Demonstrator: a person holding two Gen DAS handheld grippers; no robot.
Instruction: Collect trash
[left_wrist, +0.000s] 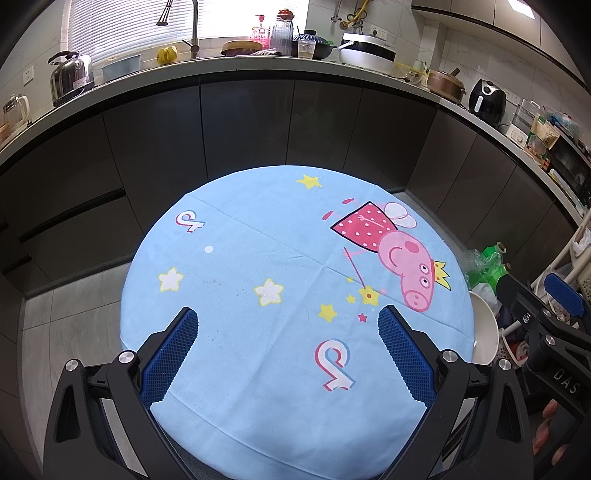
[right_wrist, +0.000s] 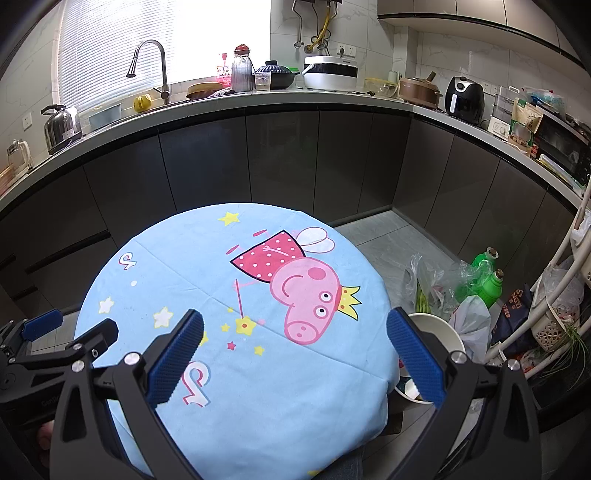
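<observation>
Hovering over the round table with the light blue cartoon-pig cloth (left_wrist: 258, 236), the left gripper (left_wrist: 287, 325) has its 2 blue-padded fingers spread wide apart with nothing between them. Same deal for the right gripper (right_wrist: 295, 332): fingers apart, empty, hanging above the table's right side. The cloth itself is bare, just prints of stars and a pink pig in a spotted dress. The trash spot looks to be the white round bin (right_wrist: 436, 328) on the floor just beside the table's right edge, with some scraps visible inside. Near it on the floor sit crumpled clear plastic bags (right_wrist: 432, 284) and 2 green plastic bottles (right_wrist: 489, 277). Dark cabinets and a cluttered kitchen counter (right_wrist: 258, 101) run behind.
</observation>
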